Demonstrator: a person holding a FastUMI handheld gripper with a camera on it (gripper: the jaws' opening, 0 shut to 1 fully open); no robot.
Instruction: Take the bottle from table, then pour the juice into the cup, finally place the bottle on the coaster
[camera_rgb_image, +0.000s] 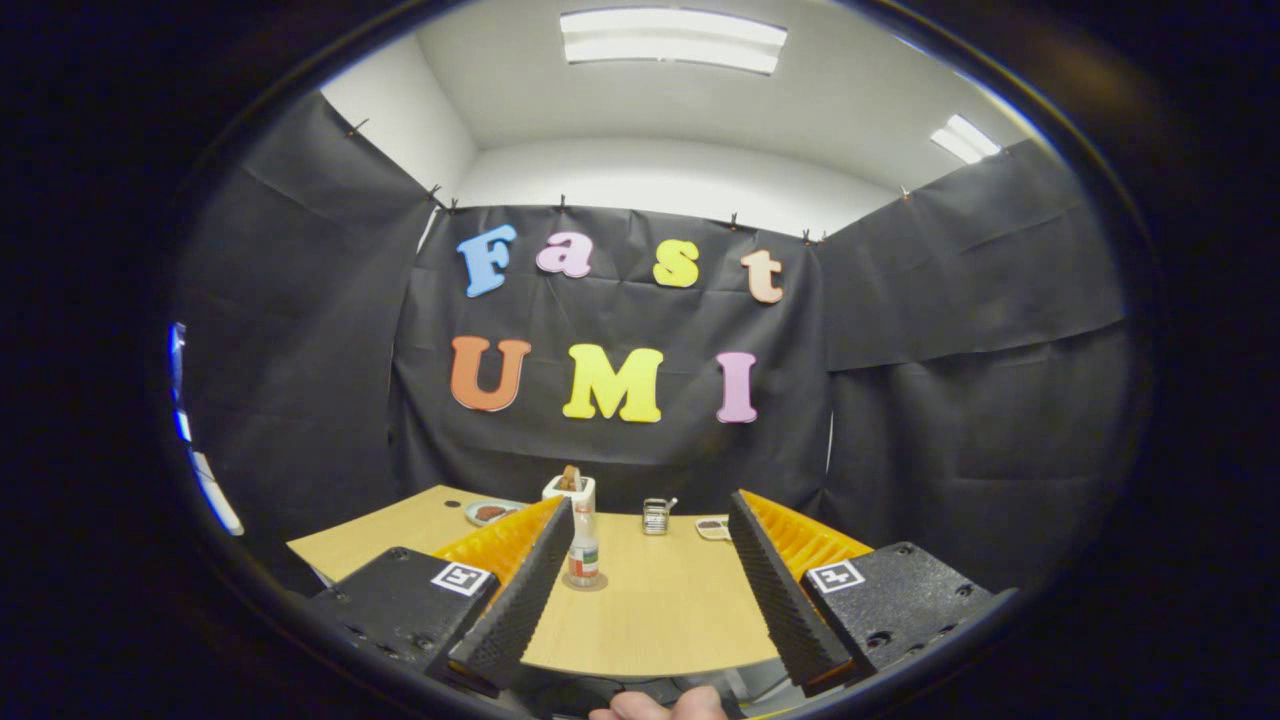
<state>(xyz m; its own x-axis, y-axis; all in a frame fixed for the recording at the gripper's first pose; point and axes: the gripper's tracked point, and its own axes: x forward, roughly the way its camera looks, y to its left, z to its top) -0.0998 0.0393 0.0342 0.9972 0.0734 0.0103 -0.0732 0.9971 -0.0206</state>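
While hovering above the table (660, 620), tool (650, 590) gaping wide, gripping nothing. Standing upright beyond the fingers, near the left one: small clear bottle (584, 555), cup (656, 516) behind it. Probably light, rigid, slippery; gripping mid-body looking safest.

Wooden table (660, 620) carries bottle (584, 550) on coaster (585, 582), cup (655, 516).
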